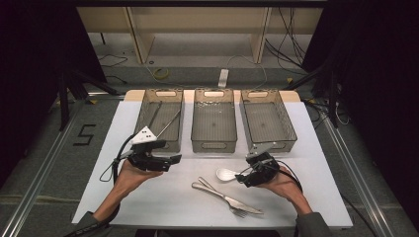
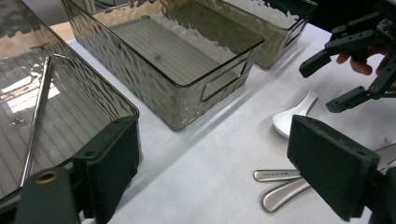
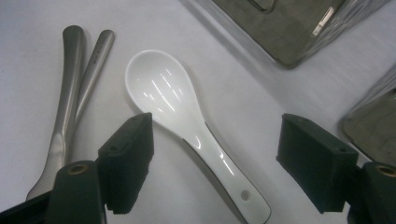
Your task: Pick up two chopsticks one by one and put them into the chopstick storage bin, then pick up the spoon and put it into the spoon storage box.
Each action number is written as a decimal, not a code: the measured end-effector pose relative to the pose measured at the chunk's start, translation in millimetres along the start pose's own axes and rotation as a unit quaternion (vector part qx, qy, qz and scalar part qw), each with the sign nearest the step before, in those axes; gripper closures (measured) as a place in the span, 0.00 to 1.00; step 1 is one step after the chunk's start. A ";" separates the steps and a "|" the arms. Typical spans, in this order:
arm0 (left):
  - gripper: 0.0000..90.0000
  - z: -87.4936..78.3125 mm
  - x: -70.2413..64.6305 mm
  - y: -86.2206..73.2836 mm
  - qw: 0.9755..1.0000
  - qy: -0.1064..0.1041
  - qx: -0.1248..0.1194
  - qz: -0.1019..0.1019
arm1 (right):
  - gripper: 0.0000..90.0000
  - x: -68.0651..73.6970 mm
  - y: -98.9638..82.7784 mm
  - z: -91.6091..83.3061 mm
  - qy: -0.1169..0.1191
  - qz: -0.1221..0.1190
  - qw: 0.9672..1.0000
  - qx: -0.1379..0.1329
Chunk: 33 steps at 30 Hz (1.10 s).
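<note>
While the right claw [image 3: 212, 163] hangs apart astride the white spoon [image 3: 161, 91], its handle runs lengthwise between the jaws, bowl pointing away

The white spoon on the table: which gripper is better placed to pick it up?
The right gripper: its open jaws stand on both sides of the white spoon handle. The left gripper hovers near the left bin, apart from the spoon.
</note>
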<state>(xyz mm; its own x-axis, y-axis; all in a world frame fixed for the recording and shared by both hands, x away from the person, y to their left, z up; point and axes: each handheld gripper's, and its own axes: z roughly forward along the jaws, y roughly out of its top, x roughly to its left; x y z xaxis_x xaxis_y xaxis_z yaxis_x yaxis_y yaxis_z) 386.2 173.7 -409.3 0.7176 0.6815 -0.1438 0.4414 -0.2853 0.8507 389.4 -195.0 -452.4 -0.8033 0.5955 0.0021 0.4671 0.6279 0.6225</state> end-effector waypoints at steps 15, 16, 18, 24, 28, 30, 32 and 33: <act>0.17 -8.3 -1.4 -8.5 1.000 0.005 -0.010 -0.005 | 0.32 -0.7 6.8 9.1 0.000 -0.017 0.999 0.029; 0.17 -9.0 -1.1 -8.6 1.000 0.004 -0.011 -0.008 | 0.32 -1.3 7.1 10.3 0.000 -0.021 0.999 0.031; 0.17 -9.4 -1.4 -9.7 1.000 0.005 -0.010 -0.008 | 0.33 -1.6 7.8 12.3 -0.001 -0.023 0.999 0.038; 0.17 -10.9 -4.4 -13.6 1.000 0.001 -0.002 -0.002 | 0.37 -5.2 9.3 19.7 0.002 -0.028 0.998 0.060; 0.17 -11.0 -5.1 -15.3 1.000 -0.001 0.003 0.001 | 0.42 -3.7 10.8 22.3 0.002 -0.038 0.997 0.069; 0.17 -11.2 -4.7 -15.3 1.000 -0.001 0.003 0.002 | 0.43 -2.4 11.0 23.9 0.001 -0.042 0.996 0.075; 0.17 -11.1 -4.2 -15.5 1.000 -0.001 0.004 0.002 | 0.45 -1.4 10.9 25.1 0.002 -0.047 0.996 0.082; 0.17 -11.1 -4.3 -15.5 1.000 0.000 0.005 0.004 | 0.46 -1.5 10.5 25.8 0.003 -0.051 0.995 0.085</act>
<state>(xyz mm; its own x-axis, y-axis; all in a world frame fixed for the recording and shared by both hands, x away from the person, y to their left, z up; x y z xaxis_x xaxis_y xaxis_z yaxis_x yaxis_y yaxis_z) 370.4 182.7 -416.3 0.7209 0.6792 -0.1376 0.4419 -0.2975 0.8463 405.0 -176.3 -466.1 -0.8521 0.5211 -0.0487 0.4383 0.7614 0.4776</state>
